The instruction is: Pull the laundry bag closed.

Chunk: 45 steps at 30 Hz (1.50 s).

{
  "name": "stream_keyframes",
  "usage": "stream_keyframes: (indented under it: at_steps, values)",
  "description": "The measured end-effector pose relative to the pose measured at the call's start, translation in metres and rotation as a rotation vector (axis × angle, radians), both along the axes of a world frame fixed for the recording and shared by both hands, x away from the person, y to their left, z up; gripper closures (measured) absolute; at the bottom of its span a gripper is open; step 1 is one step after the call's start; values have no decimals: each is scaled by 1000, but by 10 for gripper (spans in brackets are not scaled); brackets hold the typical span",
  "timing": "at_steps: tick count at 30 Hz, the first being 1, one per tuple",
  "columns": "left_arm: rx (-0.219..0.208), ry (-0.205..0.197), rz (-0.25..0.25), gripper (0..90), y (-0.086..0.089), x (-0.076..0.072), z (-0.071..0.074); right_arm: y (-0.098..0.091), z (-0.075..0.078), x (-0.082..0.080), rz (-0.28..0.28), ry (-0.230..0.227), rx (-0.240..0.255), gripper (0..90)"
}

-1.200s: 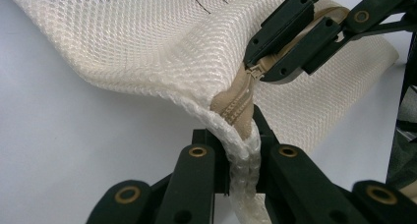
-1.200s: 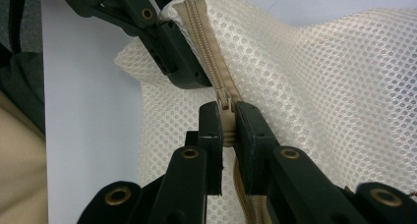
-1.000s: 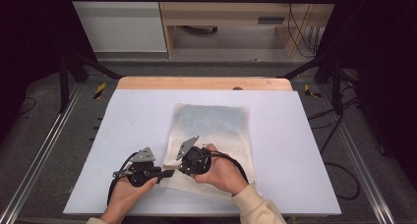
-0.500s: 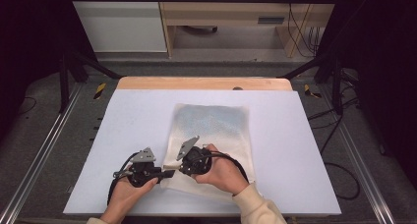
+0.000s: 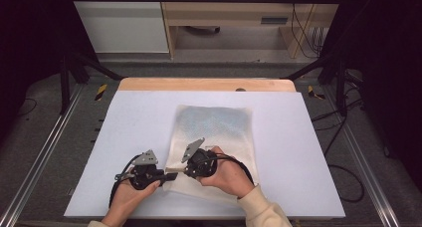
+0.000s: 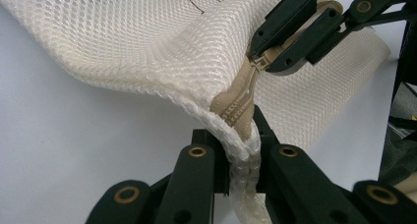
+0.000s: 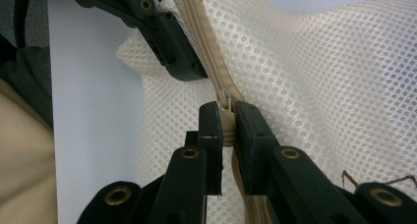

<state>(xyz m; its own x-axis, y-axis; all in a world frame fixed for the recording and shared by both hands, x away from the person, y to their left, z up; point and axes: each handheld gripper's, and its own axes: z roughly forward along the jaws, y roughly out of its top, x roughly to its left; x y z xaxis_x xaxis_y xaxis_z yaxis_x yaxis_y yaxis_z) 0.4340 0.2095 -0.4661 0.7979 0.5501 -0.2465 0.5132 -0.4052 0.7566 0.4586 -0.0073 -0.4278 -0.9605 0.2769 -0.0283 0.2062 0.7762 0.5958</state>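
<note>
A cream mesh bag (image 5: 214,125) lies flat on the white table (image 5: 124,132), its near left corner lifted. My left gripper (image 5: 171,176) is shut on that corner's edge, right at the end of the beige zipper (image 6: 239,103); in the left gripper view the fabric is pinched between my jaws (image 6: 241,145). My right gripper (image 5: 186,170) faces it a short way along the zipper. It is shut on the zipper pull (image 7: 226,117), which sits between its pads (image 7: 227,126). The right gripper (image 6: 275,57) also appears in the left gripper view, and the left gripper (image 7: 169,42) in the right gripper view.
A wooden strip (image 5: 206,84) runs along the table's far edge. Metal rails (image 5: 45,152) flank the table on both sides. Cables (image 5: 343,172) lie on the floor at the right. A beige sleeve (image 5: 261,209) comes in near the front edge.
</note>
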Motion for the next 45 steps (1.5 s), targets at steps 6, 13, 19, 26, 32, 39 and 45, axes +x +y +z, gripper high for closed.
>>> stream_keyframes:
  at_steps: [6, 13, 19, 26, 32, 39, 45]
  values:
    - [0, -1, -7, 837, -1, -1, 0, -5, 1, 0, -10, -2, -2, 820]
    - [-4, -6, -18, 837, -4, -3, 0, -11, 3, -5, -25, -3, 5, 820]
    - [-9, -12, -20, 837, -5, -3, 1, -14, 4, -6, -27, -8, 19, 820]
    - [-17, -21, -14, 837, -6, -5, 2, -16, 5, -6, -32, -9, 31, 820]
    - [-26, -21, -14, 837, -6, -5, 1, -22, 7, -7, -40, -4, 38, 821]
    - [-30, -18, -12, 837, -6, -5, -1, -31, 5, -7, -64, 6, 45, 820]
    - [-33, -17, -7, 837, -6, -5, 0, -36, 5, -8, -74, 5, 59, 820]
